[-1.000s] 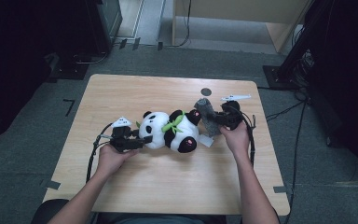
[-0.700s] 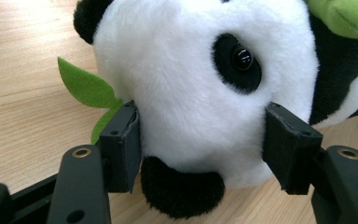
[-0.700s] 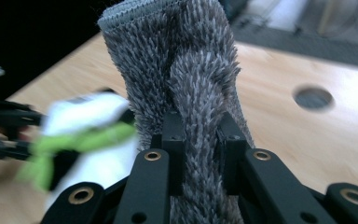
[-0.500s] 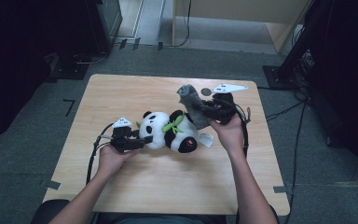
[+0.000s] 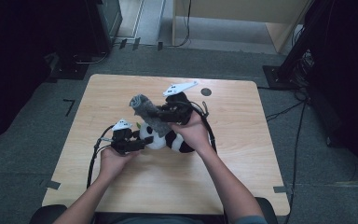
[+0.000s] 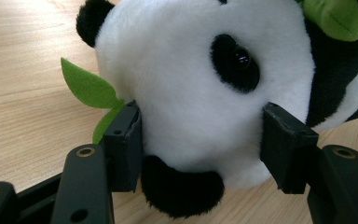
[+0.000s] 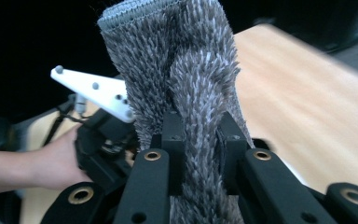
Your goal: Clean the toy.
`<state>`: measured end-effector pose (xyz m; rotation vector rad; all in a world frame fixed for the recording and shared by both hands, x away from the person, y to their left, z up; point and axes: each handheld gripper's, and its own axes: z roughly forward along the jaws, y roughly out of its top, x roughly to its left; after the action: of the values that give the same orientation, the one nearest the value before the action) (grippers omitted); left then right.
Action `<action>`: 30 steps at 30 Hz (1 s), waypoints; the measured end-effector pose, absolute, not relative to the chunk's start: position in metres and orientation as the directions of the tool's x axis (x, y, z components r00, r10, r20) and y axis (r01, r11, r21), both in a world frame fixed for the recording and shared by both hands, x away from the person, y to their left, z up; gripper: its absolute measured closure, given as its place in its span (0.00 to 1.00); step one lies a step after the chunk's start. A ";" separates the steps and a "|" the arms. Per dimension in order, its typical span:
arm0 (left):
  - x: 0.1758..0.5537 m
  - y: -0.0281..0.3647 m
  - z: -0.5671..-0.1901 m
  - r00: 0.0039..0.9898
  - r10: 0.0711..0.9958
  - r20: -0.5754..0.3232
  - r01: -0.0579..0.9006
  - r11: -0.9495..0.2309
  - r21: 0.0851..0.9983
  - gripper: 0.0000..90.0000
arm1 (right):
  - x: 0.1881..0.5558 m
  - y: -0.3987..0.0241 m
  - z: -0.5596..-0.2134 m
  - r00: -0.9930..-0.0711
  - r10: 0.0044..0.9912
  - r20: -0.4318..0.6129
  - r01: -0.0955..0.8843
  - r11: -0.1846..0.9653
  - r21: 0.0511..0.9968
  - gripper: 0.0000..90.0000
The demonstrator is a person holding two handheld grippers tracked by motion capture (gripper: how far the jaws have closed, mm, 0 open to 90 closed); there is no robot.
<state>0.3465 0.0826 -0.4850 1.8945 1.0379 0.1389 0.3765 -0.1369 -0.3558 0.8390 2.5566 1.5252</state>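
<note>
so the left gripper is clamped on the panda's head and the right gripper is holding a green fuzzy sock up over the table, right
Not quite: the fuzzy sock in the right gripper is grey, not green, as the right gripper view shows. The rest holds: the left gripper is clamped on the panda's head.

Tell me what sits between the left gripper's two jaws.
The plush panda's white head, with the left gripper clamped on its sides, seen in the left gripper view.

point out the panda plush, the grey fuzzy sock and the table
panda plush [image 6: 191, 93]: left gripper view, white face beside the eye patch.
grey fuzzy sock [image 7: 186, 60]: right gripper view, fuzzy middle above the fingers.
table [image 5: 242, 130]: high view, bare wood right of the hands.
</note>
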 end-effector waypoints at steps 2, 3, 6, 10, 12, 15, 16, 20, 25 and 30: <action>0.345 0.082 -0.485 0.629 0.711 -0.313 0.602 -0.191 0.775 0.43 | 0.378 -0.128 -0.364 -0.854 0.461 0.244 0.438 0.381 0.814 0.87; 0.345 0.082 -0.485 0.629 0.711 -0.313 0.601 -0.189 0.776 0.43 | 0.380 -0.124 -0.369 -0.854 0.460 0.243 0.441 0.393 0.807 0.87; 0.345 0.083 -0.485 0.632 0.709 -0.312 0.600 -0.194 0.776 0.43 | 0.391 -0.117 -0.391 -0.832 0.484 0.271 0.498 0.435 0.750 0.87; 0.346 0.084 -0.487 0.630 0.709 -0.317 0.606 -0.194 0.772 0.43 | 0.401 -0.117 -0.416 -0.813 0.510 0.282 0.537 0.467 0.702 0.86; 0.346 0.083 -0.487 0.630 0.710 -0.314 0.605 -0.196 0.772 0.44 | 0.401 -0.118 -0.415 -0.809 0.514 0.284 0.541 0.464 0.701 0.86; 0.345 0.081 -0.487 0.633 0.714 -0.300 0.600 -0.208 0.772 0.45 | 0.402 -0.122 -0.411 -0.810 0.533 0.246 0.529 0.482 0.698 0.86; 0.345 0.081 -0.487 0.633 0.713 -0.301 0.601 -0.208 0.772 0.45 | 0.403 -0.124 -0.411 -0.808 0.535 0.247 0.530 0.478 0.700 0.86; 0.346 0.082 -0.487 0.637 0.712 -0.297 0.603 -0.218 0.768 0.45 | 0.406 -0.136 -0.409 -0.798 0.556 0.232 0.528 0.460 0.714 0.85; 0.347 0.082 -0.487 0.631 0.712 -0.308 0.612 -0.212 0.762 0.45 | 0.415 -0.166 -0.409 -0.728 0.629 0.273 0.604 0.399 0.690 0.86; 0.348 0.082 -0.486 0.629 0.710 -0.316 0.618 -0.211 0.757 0.45 | 0.420 -0.184 -0.412 -0.705 0.649 0.286 0.623 0.374 0.687 0.87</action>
<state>0.3476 0.0821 -0.4860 1.9111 1.0530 0.1228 0.4200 -0.1837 -0.4121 1.1941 2.5768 1.2662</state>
